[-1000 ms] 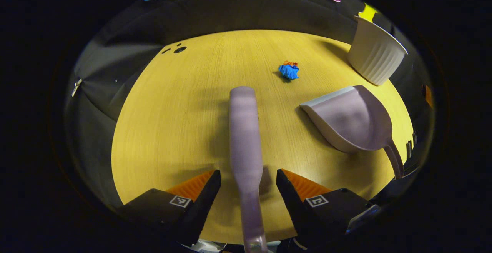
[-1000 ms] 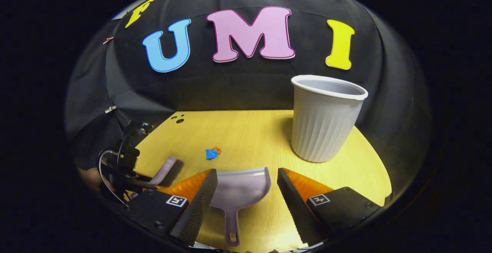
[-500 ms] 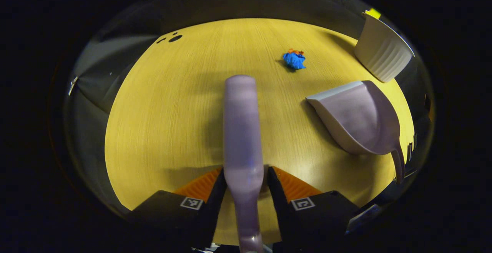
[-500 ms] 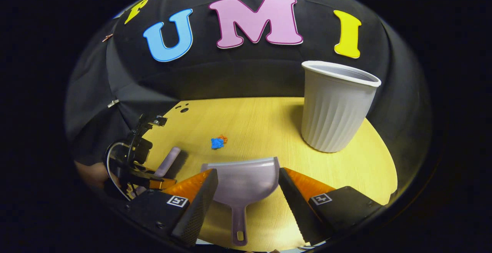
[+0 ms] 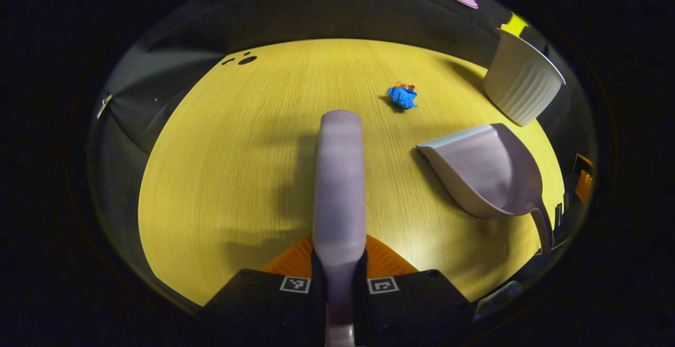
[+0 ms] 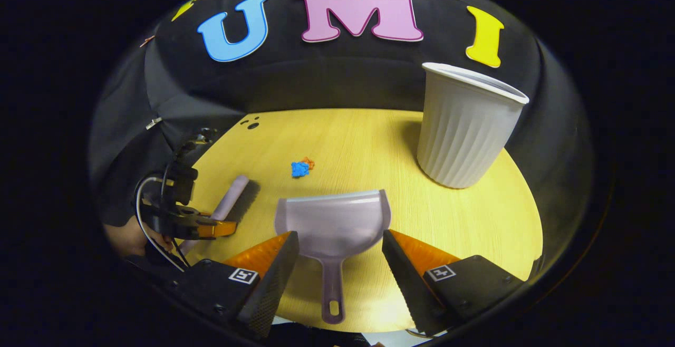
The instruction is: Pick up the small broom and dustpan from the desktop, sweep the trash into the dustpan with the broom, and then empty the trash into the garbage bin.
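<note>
Left gripper (image 5: 337, 278) is clamped on the broom (image 5: 340, 178) handle near its narrow end, both fingers pressing it, with the broom pointing forward over the counter (image 5: 237, 152). Right gripper (image 6: 337, 262) is spread wide, straddling the dustpan (image 6: 333, 220) handle without touching it; the pan lies flat with its mouth facing the trash. The trash (image 6: 300, 168), a small blue-and-orange wad, sits on bare counter ahead of the pan lip, between the broom side and the garbage bin (image 6: 464, 125), which stands upright at the far right near the booth wall. Risks, my read: the broom is gripped far back, so it could pivot or slip under sweeping load. The dustpan handle is thin, and an off-centre close could kick the pan sideways or tilt it. The wad is light, so a fast stroke may flick it past the lip. The bin looks light too, and a bump while emptying could tip it.
</note>
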The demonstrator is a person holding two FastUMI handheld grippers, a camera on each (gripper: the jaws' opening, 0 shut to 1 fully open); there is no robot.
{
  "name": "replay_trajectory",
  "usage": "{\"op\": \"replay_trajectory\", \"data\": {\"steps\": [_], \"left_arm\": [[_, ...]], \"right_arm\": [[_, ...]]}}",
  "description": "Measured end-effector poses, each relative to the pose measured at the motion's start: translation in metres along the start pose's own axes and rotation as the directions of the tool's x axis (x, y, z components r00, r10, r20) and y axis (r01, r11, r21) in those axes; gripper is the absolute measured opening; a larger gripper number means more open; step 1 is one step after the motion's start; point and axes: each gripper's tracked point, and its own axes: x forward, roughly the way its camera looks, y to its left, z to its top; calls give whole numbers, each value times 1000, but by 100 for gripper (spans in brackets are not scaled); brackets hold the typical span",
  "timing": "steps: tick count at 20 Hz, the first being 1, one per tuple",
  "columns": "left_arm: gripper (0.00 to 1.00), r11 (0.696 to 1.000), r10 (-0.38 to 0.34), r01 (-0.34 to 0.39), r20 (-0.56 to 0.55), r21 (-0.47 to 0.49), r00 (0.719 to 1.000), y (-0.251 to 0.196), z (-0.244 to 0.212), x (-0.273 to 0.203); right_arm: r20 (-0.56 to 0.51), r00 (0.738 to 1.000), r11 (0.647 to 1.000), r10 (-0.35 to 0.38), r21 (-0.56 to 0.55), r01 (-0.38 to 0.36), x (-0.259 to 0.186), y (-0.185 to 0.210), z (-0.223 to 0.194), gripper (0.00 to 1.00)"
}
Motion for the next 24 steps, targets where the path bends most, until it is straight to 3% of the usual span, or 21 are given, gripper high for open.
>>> {"op": "replay_trajectory", "data": {"steps": [12,19,24], "left_arm": [[24,986,-87,111,188,-121,978,16,-18,-110],[25,982,-31,65,187,-179,982,42,-47,-139],[25,972,-14,49,152,-229,988,46,-59,-140]], "right_arm": [[-221,975,999,-28,15,32,14,11,-56,98],[-383,923,989,-33,122,85,51,6,-104,98],[-415,909,993,-39,84,81,76,5,-111,95]]}}
